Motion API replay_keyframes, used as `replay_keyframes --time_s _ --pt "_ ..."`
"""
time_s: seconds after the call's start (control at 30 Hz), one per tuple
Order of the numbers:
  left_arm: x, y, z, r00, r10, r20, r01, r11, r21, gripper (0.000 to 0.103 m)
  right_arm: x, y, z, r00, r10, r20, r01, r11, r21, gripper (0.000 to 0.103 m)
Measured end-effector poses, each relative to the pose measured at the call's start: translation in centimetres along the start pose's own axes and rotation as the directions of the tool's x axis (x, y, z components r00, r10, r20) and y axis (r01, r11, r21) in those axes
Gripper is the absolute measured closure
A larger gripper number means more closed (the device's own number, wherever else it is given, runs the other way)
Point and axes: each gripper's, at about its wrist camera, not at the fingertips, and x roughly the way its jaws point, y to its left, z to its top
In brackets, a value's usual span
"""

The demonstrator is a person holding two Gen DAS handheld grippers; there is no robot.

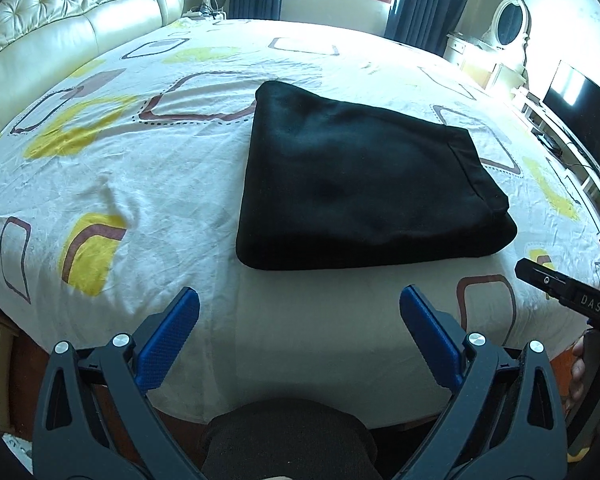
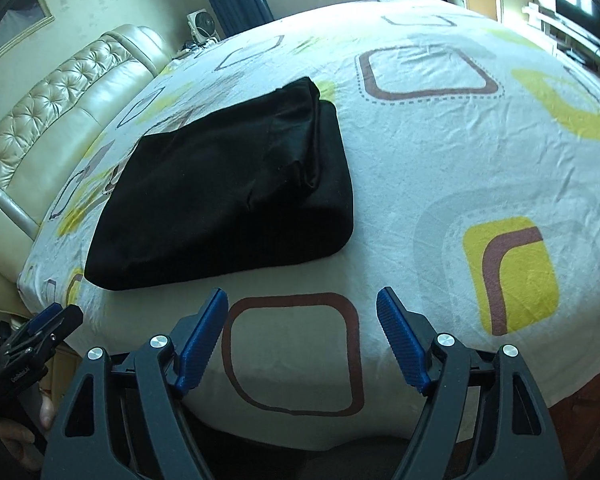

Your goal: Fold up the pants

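Observation:
The black pants [image 1: 356, 184] lie folded in a flat rectangular stack on the bed, also in the right wrist view [image 2: 228, 196] at centre left. My left gripper [image 1: 300, 312] is open and empty, held back over the bed's near edge, apart from the pants. My right gripper [image 2: 302, 312] is open and empty, over the near edge to the right of the pants. The right gripper's side shows in the left wrist view [image 1: 560, 288], and the left gripper shows in the right wrist view [image 2: 52, 320].
The bed sheet [image 1: 140, 184] is white with yellow and brown squares. A cream tufted headboard [image 1: 60, 32] stands at the left. A dresser with an oval mirror [image 1: 508, 20] and a TV [image 1: 580, 116] stand at the right.

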Motion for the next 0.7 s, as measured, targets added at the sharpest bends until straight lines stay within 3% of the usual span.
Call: replay_keyframes --time_s 0.17,0.7 --pt "-0.5 -1.4 0.1 0.998 0.034 0.051 -0.037 0.997 0.060 0.003 -0.1 0.8 -0.7 0.999 -0.019 0.027 0.020 1.000 -0.020 0.024" --pt "-1.3 -1.5 0.1 0.998 0.016 0.065 -0.018 1.000 0.024 0.003 0.0 1.4 -1.2 1.000 -0.001 0.008 0.002 1.000 -0.030 0.024"
